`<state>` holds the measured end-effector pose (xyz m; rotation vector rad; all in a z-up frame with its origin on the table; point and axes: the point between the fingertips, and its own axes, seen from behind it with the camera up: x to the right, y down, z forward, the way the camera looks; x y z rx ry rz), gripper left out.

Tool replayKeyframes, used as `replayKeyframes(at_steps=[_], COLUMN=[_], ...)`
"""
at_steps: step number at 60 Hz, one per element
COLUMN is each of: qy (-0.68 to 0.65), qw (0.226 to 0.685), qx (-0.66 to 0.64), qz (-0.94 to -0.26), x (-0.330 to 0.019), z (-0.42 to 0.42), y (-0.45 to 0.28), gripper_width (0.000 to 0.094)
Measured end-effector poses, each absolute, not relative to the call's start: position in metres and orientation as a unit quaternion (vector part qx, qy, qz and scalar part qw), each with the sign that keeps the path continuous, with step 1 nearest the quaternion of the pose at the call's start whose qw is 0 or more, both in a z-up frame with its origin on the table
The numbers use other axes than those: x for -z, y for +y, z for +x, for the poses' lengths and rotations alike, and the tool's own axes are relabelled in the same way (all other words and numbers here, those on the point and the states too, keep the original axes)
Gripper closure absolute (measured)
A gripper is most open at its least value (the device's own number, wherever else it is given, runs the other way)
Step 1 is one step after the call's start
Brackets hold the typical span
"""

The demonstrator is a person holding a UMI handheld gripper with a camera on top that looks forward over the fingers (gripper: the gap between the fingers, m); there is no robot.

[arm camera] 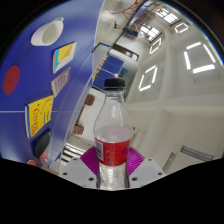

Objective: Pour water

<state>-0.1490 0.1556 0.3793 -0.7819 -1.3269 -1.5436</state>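
A clear plastic bottle (pixel 112 125) with a white cap (pixel 115 86) and a red label (pixel 112 152) stands upright between my fingers. My gripper (pixel 112 160) is shut on the bottle, both magenta pads (pixel 90 160) pressing against its lower body at the label. The bottle is held raised, with the ceiling and wall behind it. I cannot tell how much water is inside.
A blue wall (pixel 30 60) with yellow notes (pixel 40 115) and a round white fixture (pixel 46 33) is to the left. A white ceiling with rectangular light panels (pixel 198 55) stretches to the right. A corridor (pixel 125 60) runs beyond the bottle.
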Motion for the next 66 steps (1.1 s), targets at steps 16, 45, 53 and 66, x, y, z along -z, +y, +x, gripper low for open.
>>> replayKeyframes(at_steps=[16, 45, 53, 66], qy=[-0.688, -0.577, -0.368, -0.124], qw=[0.331, 0.473, 0.632, 0.689], qx=[0.624, 0.528, 0.335, 0.039], qz=[-0.165, -0.405, -0.594, -0.713], x=[-0.267, -0.322, -0.389, -0.351], z=[-0.296, -0.278, -0.26, -0.234], y=[0.176, 0.182, 0.162, 0.165], gripper_width=[0.0623, 0.0622, 0.062, 0.0623])
